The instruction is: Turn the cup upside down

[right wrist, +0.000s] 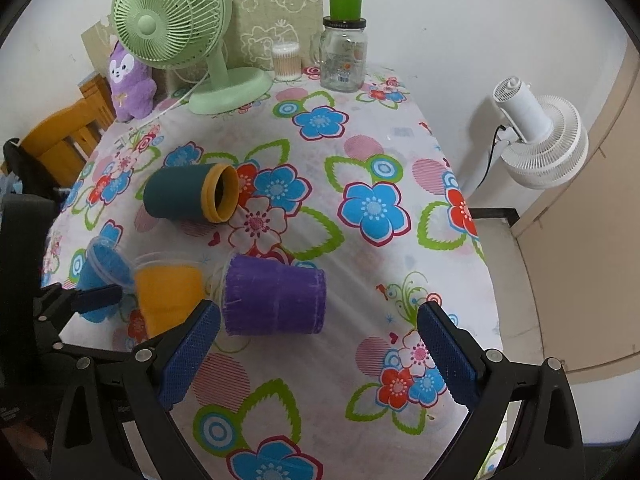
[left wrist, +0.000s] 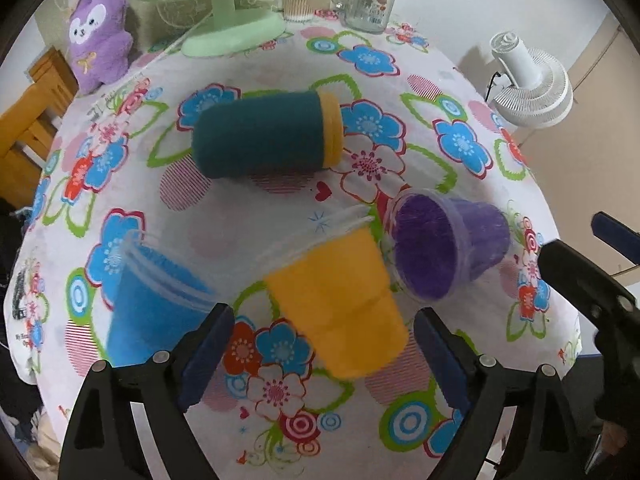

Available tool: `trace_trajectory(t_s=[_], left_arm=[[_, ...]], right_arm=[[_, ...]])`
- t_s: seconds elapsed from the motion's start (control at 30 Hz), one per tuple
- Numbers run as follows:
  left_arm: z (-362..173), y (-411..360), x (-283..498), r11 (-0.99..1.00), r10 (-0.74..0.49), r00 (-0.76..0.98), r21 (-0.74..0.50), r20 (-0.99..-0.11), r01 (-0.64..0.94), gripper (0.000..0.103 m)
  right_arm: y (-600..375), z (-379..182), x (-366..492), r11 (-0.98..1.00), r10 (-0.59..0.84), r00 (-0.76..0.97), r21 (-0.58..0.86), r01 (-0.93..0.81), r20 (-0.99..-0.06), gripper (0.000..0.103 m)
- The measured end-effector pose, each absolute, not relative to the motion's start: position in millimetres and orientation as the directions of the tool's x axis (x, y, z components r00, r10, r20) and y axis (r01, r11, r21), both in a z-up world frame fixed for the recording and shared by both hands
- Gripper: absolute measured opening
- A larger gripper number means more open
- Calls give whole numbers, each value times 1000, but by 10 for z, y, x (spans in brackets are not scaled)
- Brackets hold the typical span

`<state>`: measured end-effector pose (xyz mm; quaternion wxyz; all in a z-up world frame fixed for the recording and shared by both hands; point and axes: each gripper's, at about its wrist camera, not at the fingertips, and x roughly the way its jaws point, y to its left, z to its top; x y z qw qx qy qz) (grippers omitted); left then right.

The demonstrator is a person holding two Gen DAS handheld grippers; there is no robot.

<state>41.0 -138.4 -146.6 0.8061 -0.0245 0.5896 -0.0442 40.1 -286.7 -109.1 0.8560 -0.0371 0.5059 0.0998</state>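
floral tablecloth filled both frames. green fan stood upper left in right wrist view. teal cup lay on side, centre left. purple cup lay on side, lower centre, ahead of right gripper, jaws released, empty. yellow cup sat between spread fingers of left gripper, untouched; blue cup lower left.

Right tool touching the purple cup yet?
Apart. In the right wrist view the open right tool sits short of the purple cup, with tablecloth visible between.
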Motion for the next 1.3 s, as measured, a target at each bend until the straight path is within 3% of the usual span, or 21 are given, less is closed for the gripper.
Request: trace_trajectory(t_s=[0.4, 0.73, 0.93, 1.3], left_arm=[[-939, -1115, 140, 995, -50, 363, -15, -930, 99, 96], [-1167, -865, -70, 978, -36, 362, 41, -932, 203, 96], [-1435, -744, -168, 972, -17, 366, 70, -931, 223, 96], [-1771, -542, -206, 983, -39, 362, 30, -932, 183, 96]], right_arm=[[-2584, -794, 97, 972, 210, 552, 109, -210, -807, 100], [-2223, -1096, -268, 971, 193, 644, 48, -235, -741, 99], [-2074, -1453, -328, 968, 192, 649, 33, -250, -736, 87], [-1920, -1878, -256, 954, 221, 630, 32, -297, -744, 75]])
